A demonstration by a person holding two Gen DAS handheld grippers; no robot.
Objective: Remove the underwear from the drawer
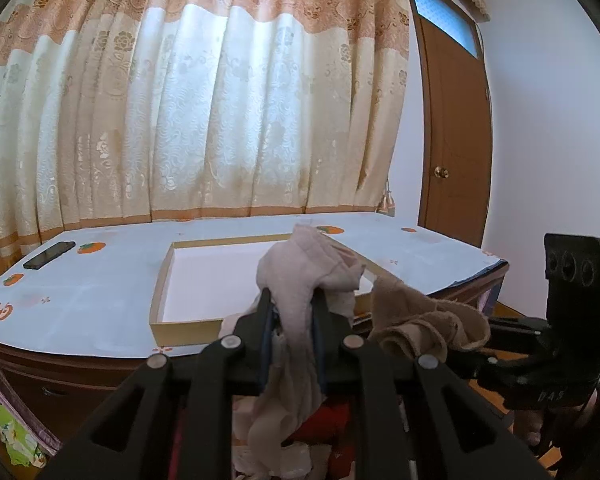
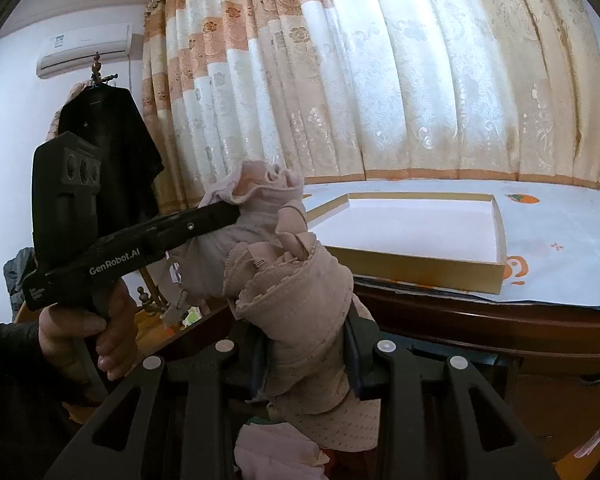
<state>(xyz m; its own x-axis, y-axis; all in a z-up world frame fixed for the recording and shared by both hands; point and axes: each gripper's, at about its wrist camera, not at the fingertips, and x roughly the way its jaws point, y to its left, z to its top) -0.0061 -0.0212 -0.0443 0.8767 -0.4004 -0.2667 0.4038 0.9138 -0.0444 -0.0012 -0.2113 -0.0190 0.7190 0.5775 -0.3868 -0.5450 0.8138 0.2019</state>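
Beyond both pairs of fingers, on the worktop (image 1: 100, 300), lay a shallow gold-edged box (image 1: 188, 326), white inside and holding nothing visible. Below the fingers, only scraps of an open drawer (image 1: 332, 420): red and pale cloth, mostly hidden behind the black linkages, contents hard to sort out. Left gripper (image 1: 291, 316) closed on pale pinkish-beige underwear (image 1: 300, 280), bunched above the fingers and trailing down between them toward the drawer. Right gripper (image 2: 305, 350) clamped on a second beige piece of underwear (image 2: 296, 288), lace-edged, heaped over the fingers so that their tips could not be seen. Seen from the right wrist, the left gripper's fingers sat up and to the left, half buried in fabric. To the far left of the left fingers, a dark phone (image 1: 49, 255) on the worktop. Behind everything, a patterned curtain (image 1: 204, 92).
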